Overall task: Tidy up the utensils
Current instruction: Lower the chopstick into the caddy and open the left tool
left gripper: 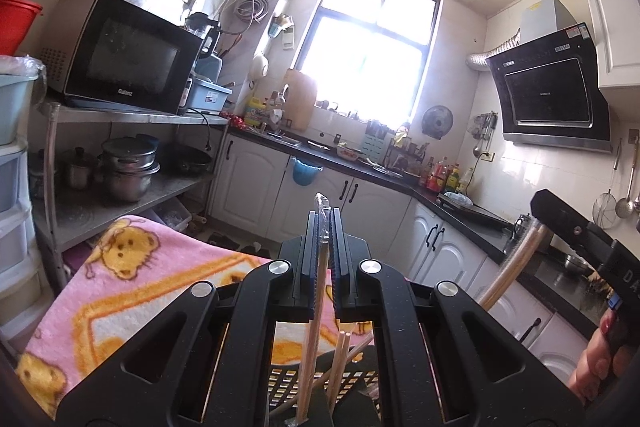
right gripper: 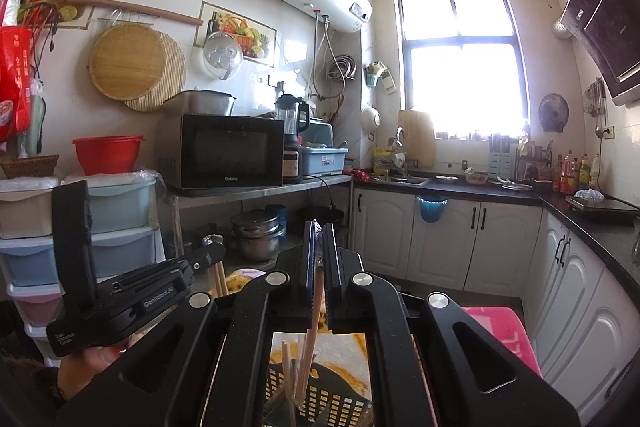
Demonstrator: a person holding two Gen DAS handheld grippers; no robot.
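Note:
My left gripper (left gripper: 324,215) is shut on a plastic-wrapped pair of wooden chopsticks (left gripper: 316,299). The pair hangs down into a black perforated basket (left gripper: 288,383) that holds several loose chopsticks (left gripper: 340,359). In the right wrist view my right gripper (right gripper: 319,227) is shut on another wrapped pair of chopsticks (right gripper: 314,311) above the same black basket (right gripper: 332,403). Each gripper shows in the other's view: the right gripper (left gripper: 540,211) with its wrapped chopsticks (left gripper: 512,267), and the left gripper (right gripper: 218,247) with its chopsticks (right gripper: 219,279). A hand (left gripper: 596,359) holds the right gripper.
The basket rests on a pink bear-print blanket (left gripper: 132,279). A steel rack (left gripper: 132,115) with a microwave (left gripper: 128,59) and pots (left gripper: 128,167) stands on the left. White cabinets under a dark counter (left gripper: 400,183) run along the back and right, below a bright window (left gripper: 372,59).

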